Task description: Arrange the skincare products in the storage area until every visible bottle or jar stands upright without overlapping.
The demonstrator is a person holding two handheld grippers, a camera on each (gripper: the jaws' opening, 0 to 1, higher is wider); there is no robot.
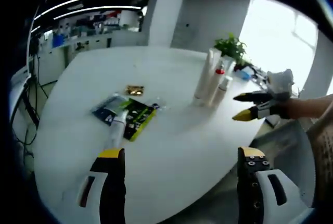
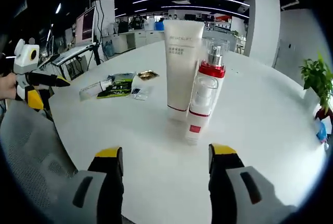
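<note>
On the white round bench [image 2: 270, 109], the tall white tube [image 2: 182, 67] and clear red-collared pump bottle [image 2: 204, 96] stand upright at twelve o'clock; a small white tube [image 1: 117, 128] lies flat, still to stand. Both grippers' fingers are apart, empty.

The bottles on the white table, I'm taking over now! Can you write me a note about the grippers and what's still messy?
Left hand-held gripper: open, empty, over the round white table.
Right hand-held gripper: open, empty, facing the standing group.
Done: tall white squeeze tube and clear pump bottle with a red collar stand upright close together near the green potted plant.
Left: small white tube lies flat, overlapping the dark green-and-black packet; small gold sachet lies beside them. Stand the tube upright, apart from the others.
</note>
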